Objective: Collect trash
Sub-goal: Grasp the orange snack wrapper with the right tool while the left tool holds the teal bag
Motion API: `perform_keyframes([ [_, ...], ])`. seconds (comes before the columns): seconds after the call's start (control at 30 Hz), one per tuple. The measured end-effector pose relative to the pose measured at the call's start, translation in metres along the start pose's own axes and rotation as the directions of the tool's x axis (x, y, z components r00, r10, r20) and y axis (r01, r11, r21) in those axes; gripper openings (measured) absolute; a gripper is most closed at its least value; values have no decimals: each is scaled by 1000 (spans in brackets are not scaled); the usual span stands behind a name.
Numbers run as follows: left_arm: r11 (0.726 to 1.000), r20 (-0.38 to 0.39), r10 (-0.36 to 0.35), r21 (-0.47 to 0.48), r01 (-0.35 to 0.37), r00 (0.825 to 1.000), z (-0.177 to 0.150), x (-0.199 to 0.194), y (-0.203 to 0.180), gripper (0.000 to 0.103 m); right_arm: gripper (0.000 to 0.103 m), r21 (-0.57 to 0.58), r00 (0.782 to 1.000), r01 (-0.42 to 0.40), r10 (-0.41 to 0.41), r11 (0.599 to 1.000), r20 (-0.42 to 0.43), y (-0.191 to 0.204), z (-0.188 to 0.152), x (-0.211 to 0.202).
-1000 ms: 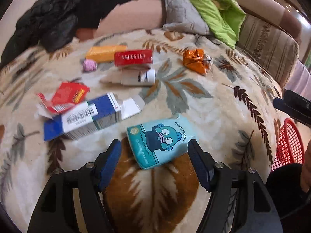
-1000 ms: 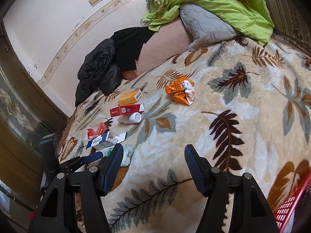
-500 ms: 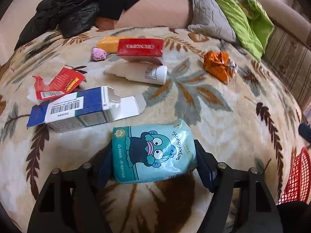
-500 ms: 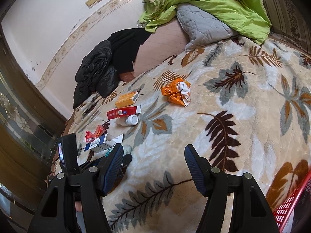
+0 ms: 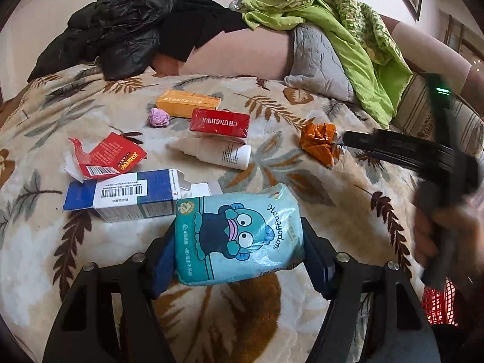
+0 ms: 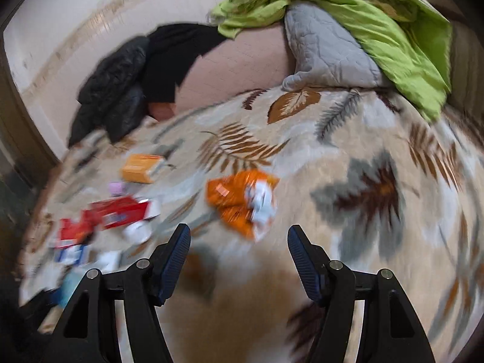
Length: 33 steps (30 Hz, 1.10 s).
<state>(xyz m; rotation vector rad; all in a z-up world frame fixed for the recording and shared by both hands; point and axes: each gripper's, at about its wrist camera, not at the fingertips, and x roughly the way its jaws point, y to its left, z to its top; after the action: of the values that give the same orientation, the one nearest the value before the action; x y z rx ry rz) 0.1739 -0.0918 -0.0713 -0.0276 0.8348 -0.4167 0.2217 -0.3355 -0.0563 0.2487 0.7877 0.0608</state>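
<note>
A: Looking along the right gripper (image 6: pixel 239 260), which piece of trash lies straight ahead of it?

B: The crumpled orange wrapper (image 6: pixel 242 199). It sits just above the gap between the blue fingers, a little left of centre in the right wrist view, on the leaf-patterned blanket (image 6: pixel 378 181). Nothing is between the jaws; they stand apart and empty.

A: And its long axis?

B: Hard to call, since the view is blurred. It looks to run from upper left down to lower right, roughly across the opening, so the fingers could straddle it.

A: Couldn't the other hand take it?

B: No. The left gripper (image 5: pixel 239 242) is already clamped on the teal tissue pack (image 5: pixel 239 236), both pads pressed to its sides at the bottom centre of the left wrist view. There the wrapper (image 5: pixel 320 143) lies far off at right of centre, with the right tool's dark tip beside it. The right hand is plainly nearer.

A: Where does it all go?

B: Probably the red basket (image 5: pixel 438 305), lower right corner.
</note>
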Motion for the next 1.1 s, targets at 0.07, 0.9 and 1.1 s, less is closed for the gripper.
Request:
perform_keyframes([
  [0.07, 1000, 1, 2, -5, -2, 1000, 0, 0, 1, 71, 71, -27, 1000, 26, -26, 999, -4, 1, 8, 20],
  [0.9, 992, 116, 120, -62, -113, 986, 3, -39, 19, 71, 45, -82, 982, -35, 49, 996, 184, 87, -57, -89],
  [1.1, 975, 177, 219, -77, -208, 960, -2, -64, 22, 71, 45, -114, 977, -25, 49, 993, 210, 99, -73, -106],
])
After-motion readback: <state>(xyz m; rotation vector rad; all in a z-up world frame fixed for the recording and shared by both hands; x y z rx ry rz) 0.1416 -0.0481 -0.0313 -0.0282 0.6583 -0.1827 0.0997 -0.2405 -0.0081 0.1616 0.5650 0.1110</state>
